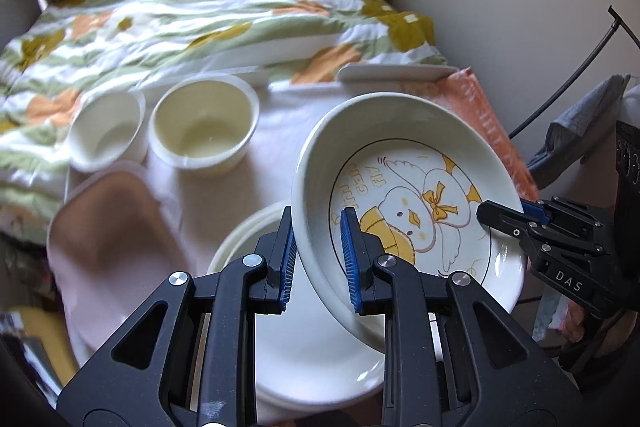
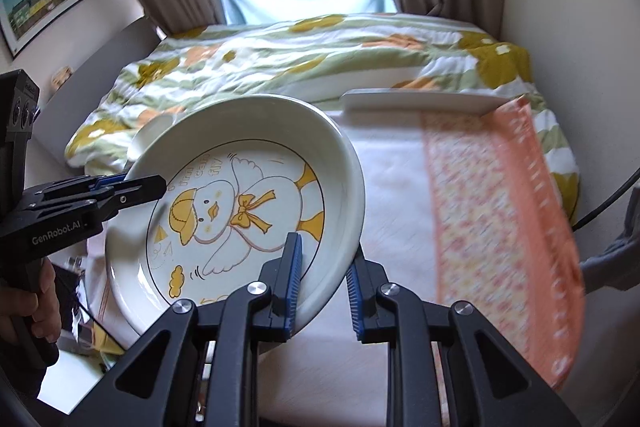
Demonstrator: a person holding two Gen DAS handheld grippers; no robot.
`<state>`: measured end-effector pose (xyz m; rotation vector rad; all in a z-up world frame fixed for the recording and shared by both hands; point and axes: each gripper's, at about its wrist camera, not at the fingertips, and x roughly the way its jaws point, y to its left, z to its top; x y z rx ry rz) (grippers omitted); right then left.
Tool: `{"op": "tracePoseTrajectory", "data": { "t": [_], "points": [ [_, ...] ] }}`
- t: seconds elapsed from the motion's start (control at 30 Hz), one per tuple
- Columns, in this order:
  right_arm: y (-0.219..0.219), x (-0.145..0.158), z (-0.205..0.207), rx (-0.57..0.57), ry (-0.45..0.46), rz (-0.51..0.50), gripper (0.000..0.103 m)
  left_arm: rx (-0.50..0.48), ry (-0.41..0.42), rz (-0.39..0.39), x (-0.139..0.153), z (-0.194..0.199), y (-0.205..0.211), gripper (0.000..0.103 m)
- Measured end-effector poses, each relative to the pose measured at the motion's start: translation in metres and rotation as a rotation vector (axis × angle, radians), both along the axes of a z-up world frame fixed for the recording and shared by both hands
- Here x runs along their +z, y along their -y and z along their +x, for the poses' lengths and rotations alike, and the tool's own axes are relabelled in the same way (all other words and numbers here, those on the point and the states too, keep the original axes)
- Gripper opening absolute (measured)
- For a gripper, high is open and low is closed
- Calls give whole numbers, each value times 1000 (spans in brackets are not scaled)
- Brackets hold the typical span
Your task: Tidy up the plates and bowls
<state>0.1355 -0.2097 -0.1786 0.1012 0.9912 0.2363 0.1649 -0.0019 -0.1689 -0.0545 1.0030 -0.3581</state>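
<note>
Holding the duck plate (image 1: pixel 404 195) off the surface (image 1: pixel 276 115) with both grippers, tilted, printed face toward the cameras. Left to right in the left wrist view: pink cloth (image 1: pixel 108 227) at the near left, partly over the surface edge. Behind it two bowls, a small white bowl (image 1: pixel 106 135) and a wider cream bowl (image 1: pixel 204 129), side by side and just about touching. White plates (image 1: pixel 304 359), stacked, sit under our left gripper (image 1: pixel 318 259); the duck plate hangs above their right part. Left gripper is clamped on the duck plate's near-left rim, one blue pad (image 1: pixel 288 259) outside the wall, the other inside. At the far right our right gripper (image 1: pixel 506 217) pinches the opposite rim; how tight that one is we cannot tell from this view.

Right wrist view confirms it: right gripper (image 2: pixel 324 275) closed on the lower right rim of the duck plate (image 2: pixel 240 203), pads on either side of the wall. Left gripper (image 2: pixel 132 185) bites the left rim. A flat white plate (image 2: pixel 420 101) lies at the far edge of the surface, well apart from the duck plate. An orange patterned cloth (image 2: pixel 500 219) runs down the right side of the surface, its far end just beside the flat plate. Floral quilt (image 2: pixel 320 55) on the bed behind everything.
</note>
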Motion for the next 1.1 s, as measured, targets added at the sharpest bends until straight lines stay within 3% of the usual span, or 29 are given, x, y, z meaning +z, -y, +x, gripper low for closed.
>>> {"op": "tracePoseTrajectory", "data": {
  "t": [0.27,0.47,0.97,1.1],
  "points": [
    [-27,-40,-18,52,-81,4,20,49,-66,3,-45,-31,-29,19],
    [-38,-57,-18,88,-78,-46,20,61,-90,14,-70,-38,-33,19],
    [-52,-62,-14,154,-50,-128,20,81,-113,67,-92,-37,-27,19],
    [-53,-62,-15,161,-44,-143,20,78,-102,114,-93,-39,-20,19]
  ]
}}
